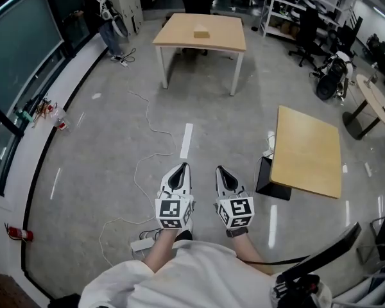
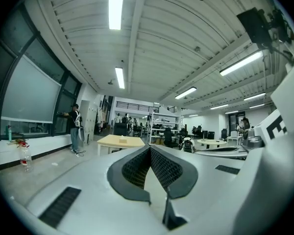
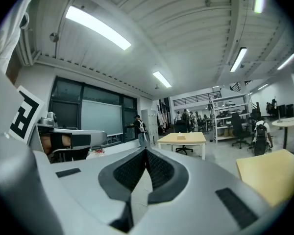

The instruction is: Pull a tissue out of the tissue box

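Observation:
A small tan tissue box (image 1: 201,33) lies on a light wooden table (image 1: 179,34) far across the room. The left gripper view shows the tissue box (image 2: 121,139) as a small shape on that table, and so does the right gripper view, with the tissue box (image 3: 181,137) straight ahead. My left gripper (image 1: 183,167) and right gripper (image 1: 219,169) are held side by side in front of my body, high over the floor, pointing level toward the table. The tips of the left gripper (image 2: 150,147) meet, as do those of the right gripper (image 3: 146,150). Both are shut with nothing held.
A second wooden table (image 1: 308,149) stands close on the right. White cables (image 1: 147,165) and a power strip (image 1: 141,244) lie on the floor near my feet. A person (image 1: 106,15) stands by the left window wall. Office chairs (image 1: 306,34), shelving (image 1: 295,5) and a round table (image 1: 378,98) are at the back right.

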A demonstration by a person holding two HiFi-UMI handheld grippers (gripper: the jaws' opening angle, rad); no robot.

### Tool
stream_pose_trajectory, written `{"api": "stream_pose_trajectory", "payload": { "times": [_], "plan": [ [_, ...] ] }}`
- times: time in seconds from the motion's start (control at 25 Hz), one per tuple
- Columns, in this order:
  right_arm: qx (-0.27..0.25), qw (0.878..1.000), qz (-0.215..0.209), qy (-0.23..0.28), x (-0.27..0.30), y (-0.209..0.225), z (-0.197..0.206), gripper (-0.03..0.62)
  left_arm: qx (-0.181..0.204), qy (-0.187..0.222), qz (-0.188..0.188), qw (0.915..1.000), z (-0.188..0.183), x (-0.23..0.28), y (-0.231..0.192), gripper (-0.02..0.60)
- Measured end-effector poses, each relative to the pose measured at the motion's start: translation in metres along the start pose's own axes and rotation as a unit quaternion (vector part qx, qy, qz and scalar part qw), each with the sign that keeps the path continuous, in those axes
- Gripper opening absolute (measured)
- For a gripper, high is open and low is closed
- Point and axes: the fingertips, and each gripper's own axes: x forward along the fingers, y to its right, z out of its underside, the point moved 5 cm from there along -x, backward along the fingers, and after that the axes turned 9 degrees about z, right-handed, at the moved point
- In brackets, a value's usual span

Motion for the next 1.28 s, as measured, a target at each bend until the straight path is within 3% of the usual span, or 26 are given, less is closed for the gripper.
{"api": "stream_pose_trajectory", "payload": {
  "times": [0.24, 0.36, 0.52, 0.64, 0.76, 1.28],
  "plan": [
    [0.009, 0.999, 0.034, 0.011, 0.072, 0.006, -0.015, 0.000, 0.003, 0.017, 0.012, 0.9998, -0.012, 0.032, -0.062, 0.000],
    [0.004, 0.999, 0.032, 0.015, 0.105, -0.006, -0.021, 0.000, 0.002, 0.022, 0.022, 0.9995, -0.015, 0.047, -0.091, 0.000],
    [-0.006, 1.000, 0.023, 0.015, 0.136, -0.022, -0.022, 0.000, 0.040, 0.021, 0.033, 0.9985, -0.019, 0.066, -0.116, 0.000],
    [-0.006, 1.000, 0.022, 0.002, 0.159, -0.023, -0.023, 0.000, 0.024, 0.021, 0.023, 0.9992, -0.021, 0.083, -0.137, 0.000],
    [-0.008, 1.000, 0.024, 0.005, 0.185, -0.007, -0.031, 0.000, 0.016, 0.021, 0.022, 0.9994, -0.022, 0.108, -0.147, 0.000],
    [-0.002, 0.999, 0.011, 0.041, 0.323, 0.108, -0.079, 0.000, 0.055, 0.018, 0.009, 0.9983, -0.050, 0.289, -0.170, 0.000]
  ]
}}
